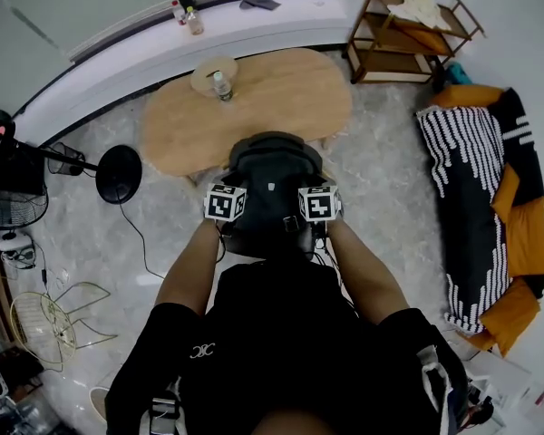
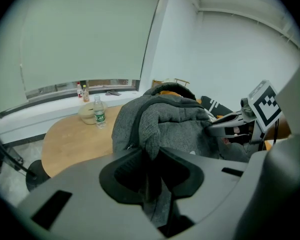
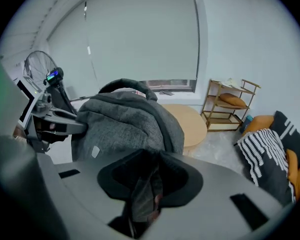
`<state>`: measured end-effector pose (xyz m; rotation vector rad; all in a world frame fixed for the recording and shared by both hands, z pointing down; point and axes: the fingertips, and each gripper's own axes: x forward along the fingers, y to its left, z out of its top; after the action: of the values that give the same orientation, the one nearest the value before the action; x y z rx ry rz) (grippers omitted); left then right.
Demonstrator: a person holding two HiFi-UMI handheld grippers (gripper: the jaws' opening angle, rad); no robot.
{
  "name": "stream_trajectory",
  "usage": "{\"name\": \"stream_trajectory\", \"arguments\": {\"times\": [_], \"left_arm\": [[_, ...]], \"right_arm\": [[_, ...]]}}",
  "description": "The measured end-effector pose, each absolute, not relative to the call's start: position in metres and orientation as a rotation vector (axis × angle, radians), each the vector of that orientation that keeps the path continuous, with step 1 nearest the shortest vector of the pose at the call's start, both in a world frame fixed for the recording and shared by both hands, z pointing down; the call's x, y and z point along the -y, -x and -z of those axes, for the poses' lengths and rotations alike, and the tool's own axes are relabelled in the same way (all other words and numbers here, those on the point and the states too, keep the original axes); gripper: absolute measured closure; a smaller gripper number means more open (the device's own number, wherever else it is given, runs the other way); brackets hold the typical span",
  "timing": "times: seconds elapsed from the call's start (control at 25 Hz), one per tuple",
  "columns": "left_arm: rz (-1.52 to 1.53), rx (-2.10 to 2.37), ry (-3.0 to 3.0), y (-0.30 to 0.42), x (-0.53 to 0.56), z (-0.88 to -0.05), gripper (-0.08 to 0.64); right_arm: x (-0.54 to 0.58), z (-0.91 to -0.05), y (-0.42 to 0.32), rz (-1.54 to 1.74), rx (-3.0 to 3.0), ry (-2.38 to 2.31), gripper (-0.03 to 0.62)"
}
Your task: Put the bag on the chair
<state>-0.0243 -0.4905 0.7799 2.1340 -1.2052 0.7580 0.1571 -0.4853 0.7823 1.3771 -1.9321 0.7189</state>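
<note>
The left gripper (image 2: 151, 173) is clenched on a fold of grey cloth at the near edge of the bag (image 2: 176, 126), and the right gripper (image 3: 146, 186) likewise pinches a dark fold or strap of it, so both claws are grasping the bag. It hangs between them, the left claw at its 9 o'clock and the right at its 3 o'clock in the head view. It looks soft and slumping, a padded knit-faced pack that will sag and swing rather than hold shape. Its weight seems moderate, so the seams or straps are the safest holds, one on each side as now. Both forearms reach forward side by side, and the grippers tilt downward. The wooden table (image 1: 290, 93) lies at 12 o'clock of the bag, with a bottle (image 1: 222, 86) on it. No chair can be made out under the bag
</note>
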Motion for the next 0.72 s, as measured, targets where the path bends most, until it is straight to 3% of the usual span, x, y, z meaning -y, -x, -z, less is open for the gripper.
{"name": "stream_trajectory", "arguments": {"times": [0.72], "left_arm": [[-0.877, 1.258, -2.074, 0.029, 0.522, -0.803, 0.445]], "right_arm": [[0.514, -0.807, -0.151, -0.757, 1.857, -1.345, 0.468]]}}
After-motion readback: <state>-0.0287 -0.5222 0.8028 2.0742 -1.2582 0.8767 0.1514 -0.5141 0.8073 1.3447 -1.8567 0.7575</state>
